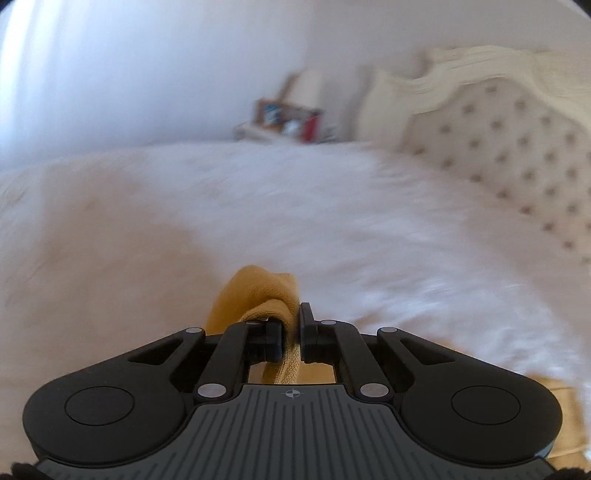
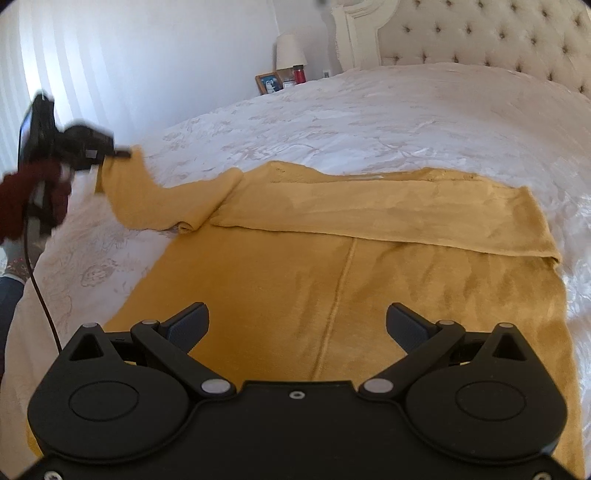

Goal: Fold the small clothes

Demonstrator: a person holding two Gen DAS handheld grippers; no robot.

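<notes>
A mustard garment (image 2: 332,280) lies spread on the bed (image 2: 369,110), its body flat across the near part of the white cover. One sleeve (image 2: 388,210) is folded across the upper body, its lower edge running straight from near the garment's middle out to the right edge, where it ends in a squared corner. The other sleeve (image 2: 162,192) leads off the garment's upper left corner, with a small roll of cloth where it leaves the body.

The left gripper (image 2: 123,153) has its jaws pinched shut on the cuff of that sleeve, lifting it clear of the cover to the left of the garment; in its own view a bunch of mustard cloth (image 1: 266,295) sticks up between the closed fingers (image 1: 306,325), and the scene behind is blurred. A hand in a dark red sleeve (image 2: 26,195) holds it, with a black cable (image 2: 40,291) hanging down past the bed's left edge.

The right gripper (image 2: 297,321) hangs over the garment's near middle, just above the centre seam (image 2: 340,288), jaws spread wide with nothing between them.

Beyond the garment's far edge the cover is open all the way to the tufted headboard (image 2: 480,33). A lamp (image 2: 290,51) and a framed picture (image 2: 269,83) stand past the bed's far left corner, well apart from the garment.
</notes>
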